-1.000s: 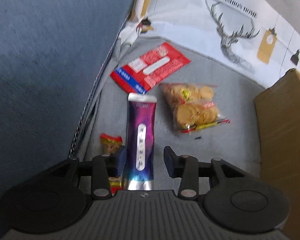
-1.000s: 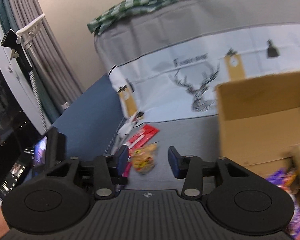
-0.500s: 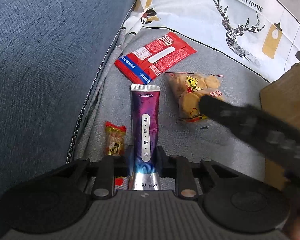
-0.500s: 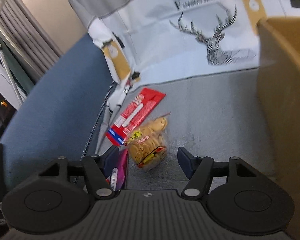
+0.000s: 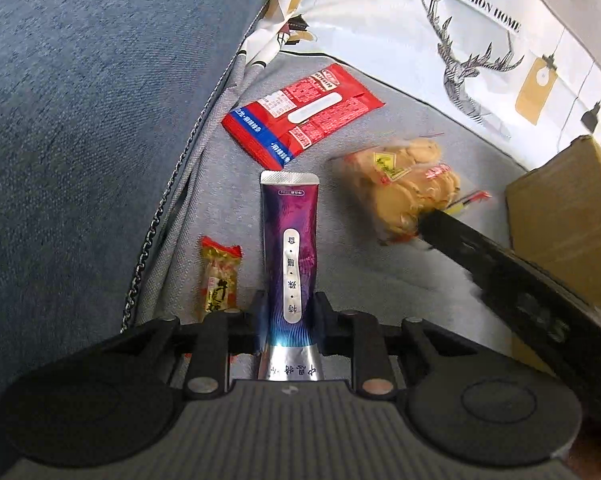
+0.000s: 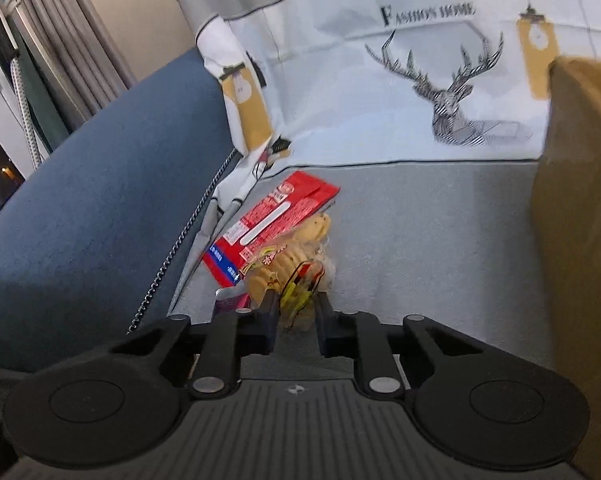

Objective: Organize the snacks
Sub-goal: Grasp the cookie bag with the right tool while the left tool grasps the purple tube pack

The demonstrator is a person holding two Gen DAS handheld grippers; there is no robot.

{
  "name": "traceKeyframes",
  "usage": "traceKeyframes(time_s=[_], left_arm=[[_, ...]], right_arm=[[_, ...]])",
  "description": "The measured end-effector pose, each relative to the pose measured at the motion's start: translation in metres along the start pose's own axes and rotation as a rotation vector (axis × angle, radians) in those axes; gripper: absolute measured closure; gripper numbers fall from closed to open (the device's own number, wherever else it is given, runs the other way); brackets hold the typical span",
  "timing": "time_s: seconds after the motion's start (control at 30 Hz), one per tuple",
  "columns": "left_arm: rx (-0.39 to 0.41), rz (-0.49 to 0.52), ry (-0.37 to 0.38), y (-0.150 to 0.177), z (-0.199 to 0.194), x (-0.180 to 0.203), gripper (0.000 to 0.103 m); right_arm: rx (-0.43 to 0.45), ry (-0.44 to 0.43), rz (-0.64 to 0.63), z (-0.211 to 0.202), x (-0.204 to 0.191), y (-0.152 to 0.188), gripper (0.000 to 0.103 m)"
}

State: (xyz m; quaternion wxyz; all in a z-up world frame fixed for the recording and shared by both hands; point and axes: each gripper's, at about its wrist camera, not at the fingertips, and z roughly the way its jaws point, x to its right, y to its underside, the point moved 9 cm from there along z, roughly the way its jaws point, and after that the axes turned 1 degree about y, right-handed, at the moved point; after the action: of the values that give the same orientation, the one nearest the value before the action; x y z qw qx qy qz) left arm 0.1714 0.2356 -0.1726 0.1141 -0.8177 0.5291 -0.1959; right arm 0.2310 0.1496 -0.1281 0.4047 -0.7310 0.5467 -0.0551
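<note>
Two-handed pickup of loose snacks from a grey sofa seat, wrist views. In the left wrist view my left gripper [image 5: 288, 322] is pinched on the lower part of the purple pouch [image 5: 290, 240], which runs up the centre of the frame with its silver end towards the camera; the pads press both sides. A small yellow candy [image 5: 219, 276] lies just left of it, untouched. The red packet [image 5: 302, 114] sits above centre, near the seam with the blue armrest [image 5: 80, 120].

In the right wrist view my right gripper [image 6: 296, 316] is closing, its jaws drawn in on the near end of the biscuit bag [image 6: 296, 268] at lower centre; the bag's crimped edge lies between the pads, which appear to press it. The bag overlaps the red packet's lower edge. The cardboard box [image 6: 580, 240] fills the right edge of that frame.

I judge the step in hand to be grasping, one snack per hand. The next move calls for lifting both clear and carrying them rightwards to the box, presumably their destination, without dragging the red packet along.
</note>
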Motion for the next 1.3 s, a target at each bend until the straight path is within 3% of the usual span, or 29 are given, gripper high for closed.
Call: traceKeyframes(time_s=[0.07, 0.3, 0.53, 0.63, 0.7, 0.8, 0.83, 0.97, 1.3], left_arm=[[-0.003, -0.006, 0.017, 0.002, -0.002, 0.000, 0.078], [-0.019, -0.025, 0.059, 0.016, -0.013, 0.000, 0.078], [-0.052, 0.048, 0.059, 0.036, -0.021, 0.003, 0.078], [-0.077, 0.078, 0.035, 0.050, -0.022, 0.002, 0.078], [-0.075, 0.074, 0.042, 0.057, -0.029, 0.003, 0.078], [-0.041, 0.070, 0.090, 0.062, -0.042, 0.010, 0.077], [-0.044, 0.078, 0.094, 0.064, -0.042, 0.013, 0.077], [-0.086, 0.098, 0.061, 0.069, -0.031, 0.013, 0.077], [-0.106, 0.093, 0.057, 0.063, -0.020, 0.016, 0.074]], right_arm=[[0.009, -0.004, -0.005, -0.014, 0.002, -0.001, 0.100], [-0.009, 0.024, -0.084, -0.075, 0.001, 0.010, 0.102], [-0.111, 0.032, -0.062, -0.134, -0.002, 0.062, 0.102], [-0.174, 0.032, -0.045, -0.146, 0.001, 0.088, 0.092], [-0.181, 0.038, -0.091, -0.152, -0.002, 0.101, 0.064], [-0.141, 0.061, -0.231, -0.154, -0.015, 0.103, 0.034], [-0.128, 0.060, -0.272, -0.152, -0.020, 0.105, 0.030], [-0.109, 0.088, -0.368, -0.138, -0.025, 0.111, 0.026], [-0.116, 0.136, -0.343, -0.088, -0.025, 0.108, 0.022]])
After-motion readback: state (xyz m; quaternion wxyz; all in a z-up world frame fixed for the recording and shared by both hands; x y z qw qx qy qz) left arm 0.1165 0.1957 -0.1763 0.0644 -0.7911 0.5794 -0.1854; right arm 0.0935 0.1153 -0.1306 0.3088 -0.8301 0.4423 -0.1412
